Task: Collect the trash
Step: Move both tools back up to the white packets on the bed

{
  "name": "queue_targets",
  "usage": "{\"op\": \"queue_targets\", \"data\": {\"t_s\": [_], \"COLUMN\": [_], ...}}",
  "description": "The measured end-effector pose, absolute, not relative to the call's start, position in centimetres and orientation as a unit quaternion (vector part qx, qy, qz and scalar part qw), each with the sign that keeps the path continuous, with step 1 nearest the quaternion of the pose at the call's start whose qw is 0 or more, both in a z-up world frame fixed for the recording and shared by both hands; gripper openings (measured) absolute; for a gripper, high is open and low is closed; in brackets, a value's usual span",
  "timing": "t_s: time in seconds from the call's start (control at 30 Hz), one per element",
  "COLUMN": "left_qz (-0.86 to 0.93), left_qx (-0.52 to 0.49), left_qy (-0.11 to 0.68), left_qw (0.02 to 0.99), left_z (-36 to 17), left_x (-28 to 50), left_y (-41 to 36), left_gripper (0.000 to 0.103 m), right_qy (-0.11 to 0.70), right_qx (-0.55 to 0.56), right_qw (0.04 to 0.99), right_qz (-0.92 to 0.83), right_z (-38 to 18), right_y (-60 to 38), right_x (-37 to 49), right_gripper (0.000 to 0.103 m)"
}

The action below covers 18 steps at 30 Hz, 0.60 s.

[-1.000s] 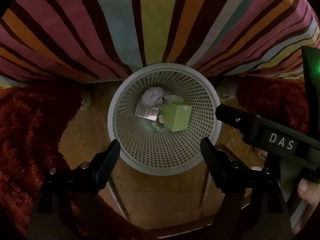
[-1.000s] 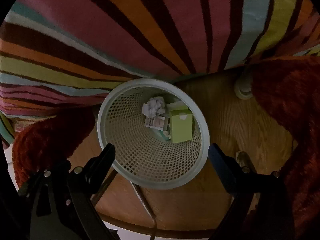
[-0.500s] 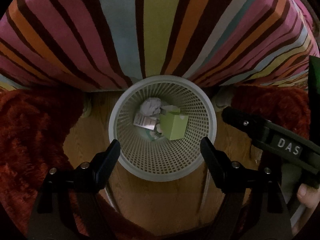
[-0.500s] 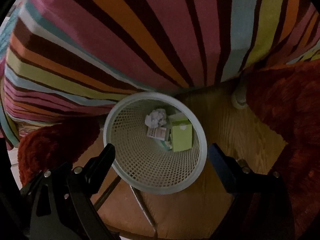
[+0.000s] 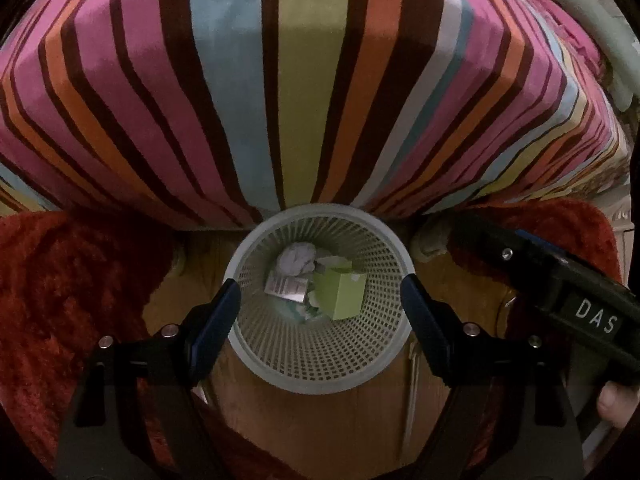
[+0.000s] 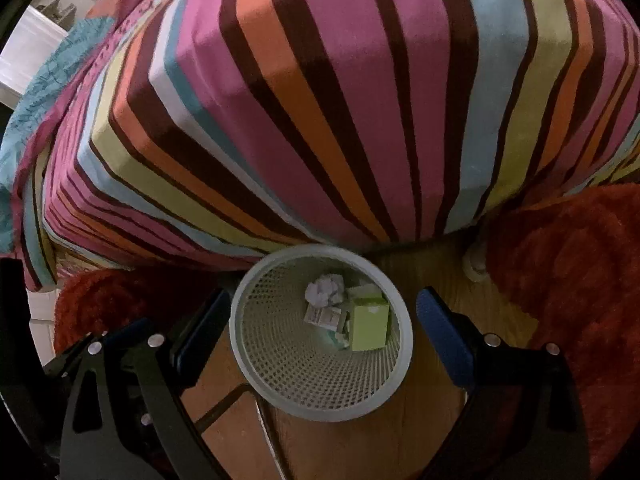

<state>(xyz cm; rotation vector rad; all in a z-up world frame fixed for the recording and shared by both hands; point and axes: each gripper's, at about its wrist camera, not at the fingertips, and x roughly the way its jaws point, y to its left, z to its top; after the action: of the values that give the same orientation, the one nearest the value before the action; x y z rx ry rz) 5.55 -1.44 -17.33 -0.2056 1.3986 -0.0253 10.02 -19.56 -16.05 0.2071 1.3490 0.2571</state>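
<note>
Wood floor [image 5: 320, 432], striped bedspread [image 5: 312, 80], red rug [image 5: 72, 300], mesh wastebasket [image 5: 320, 380], both fingers spread, empty

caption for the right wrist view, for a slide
Open right claw above a white mesh wastebasket holding a green box and crumpled paper, beside a striped bed.

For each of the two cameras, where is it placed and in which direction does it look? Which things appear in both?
Left wrist: sits on the left gripper, looks steeply down into the basket; its open fingers, the right gripper's body and a fingertip show.
Right wrist: sits on the right gripper, looks steeply down at the basket from more to its side; only its open fingers show.
Shared: basket, green box, crumpled paper, striped bedcover, red rug.
</note>
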Motion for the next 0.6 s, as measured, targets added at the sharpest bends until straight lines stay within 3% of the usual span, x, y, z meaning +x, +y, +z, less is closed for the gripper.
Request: {"op": "queue_targets", "data": {"t_s": [0.6], "left_qz": [-0.013], "left_qx": [-0.079], "left_qy": [0.592], "left_qw": [0.802], "left_z": [-14.9], "left_x": [5.7], "left_y": [-1.8], "left_gripper": [0.080], "right_qy": [0.540], "right_qx": [0.078], "right_qw": [0.828], "right_qz": [0.131], "right_z": [-12.7], "right_y": [-19.6], "right_x": [9.7], "right_gripper": [0.090]}}
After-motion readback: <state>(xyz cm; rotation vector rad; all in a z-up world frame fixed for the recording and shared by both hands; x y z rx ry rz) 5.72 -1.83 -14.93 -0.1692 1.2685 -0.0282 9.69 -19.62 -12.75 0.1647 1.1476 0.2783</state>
